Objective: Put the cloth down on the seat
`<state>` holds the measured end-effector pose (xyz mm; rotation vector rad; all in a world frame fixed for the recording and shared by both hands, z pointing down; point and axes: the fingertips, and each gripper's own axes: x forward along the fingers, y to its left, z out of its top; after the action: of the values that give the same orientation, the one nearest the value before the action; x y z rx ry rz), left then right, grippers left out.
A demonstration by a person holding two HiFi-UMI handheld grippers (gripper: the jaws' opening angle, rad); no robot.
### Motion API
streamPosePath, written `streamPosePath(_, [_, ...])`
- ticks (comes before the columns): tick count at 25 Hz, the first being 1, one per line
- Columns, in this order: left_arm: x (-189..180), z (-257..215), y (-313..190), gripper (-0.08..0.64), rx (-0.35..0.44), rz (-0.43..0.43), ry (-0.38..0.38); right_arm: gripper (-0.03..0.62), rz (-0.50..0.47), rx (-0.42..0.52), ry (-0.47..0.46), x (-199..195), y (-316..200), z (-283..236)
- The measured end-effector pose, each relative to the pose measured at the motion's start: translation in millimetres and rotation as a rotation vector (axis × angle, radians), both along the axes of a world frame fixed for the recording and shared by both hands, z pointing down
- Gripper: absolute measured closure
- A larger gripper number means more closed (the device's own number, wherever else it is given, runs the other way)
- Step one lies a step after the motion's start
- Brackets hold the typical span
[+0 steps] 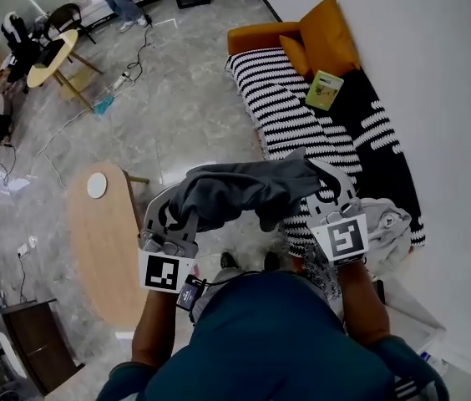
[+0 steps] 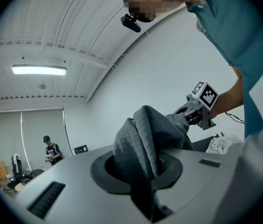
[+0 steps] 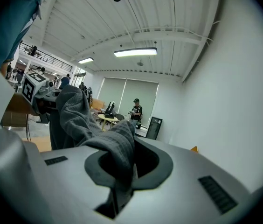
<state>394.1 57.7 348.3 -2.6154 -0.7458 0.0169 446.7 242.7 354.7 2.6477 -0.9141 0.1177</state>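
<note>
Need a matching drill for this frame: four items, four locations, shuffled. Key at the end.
1. grey cloth
2. green book
3. white disc
4. white garment

A. on the oval wooden table
B. near end of the sofa, by the right claw
C. clamped in the left claw and the right claw, off the seat
D. on the sofa beside the orange cushion

Pairs: 1-C, 2-D, 3-A, 4-B

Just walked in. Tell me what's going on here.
A person holds a grey cloth up between two hand-held grippers. The left gripper and the right gripper are each shut on one end of it. The cloth hangs in the air near the striped sofa seat and is not yet laid on it.
</note>
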Motion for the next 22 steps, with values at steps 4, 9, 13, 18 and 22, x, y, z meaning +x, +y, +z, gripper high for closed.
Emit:
streamPosePath(4, [5, 2, -11, 0.511, -0.003, 0.034, 0.003, 0.561, 0.016, -0.013, 0.007, -1, -14, -1])
streamPosePath(9, [21, 4, -13, 0.511, -0.004, 0.068, 0.008, 0.561, 0.037, -0.015, 0.019, 5, -15, -5])
streamPosePath(13, [42, 5, 0, 0.511, -0.011, 0.064, 0.002, 0.561, 0.032, -0.018, -0.01, 23, -1, 7])
streamPosePath(18, [77, 10, 38, 0.511, -0.003, 0.037, -0.018, 0.561, 0.001, 0.009, -0.001, 66, 27, 7])
streamPosePath(22, [102, 9, 65, 0.511, -0.004, 0.033, -0.005, 0.561, -0.01, 0.026, -0.008, 92, 46, 15])
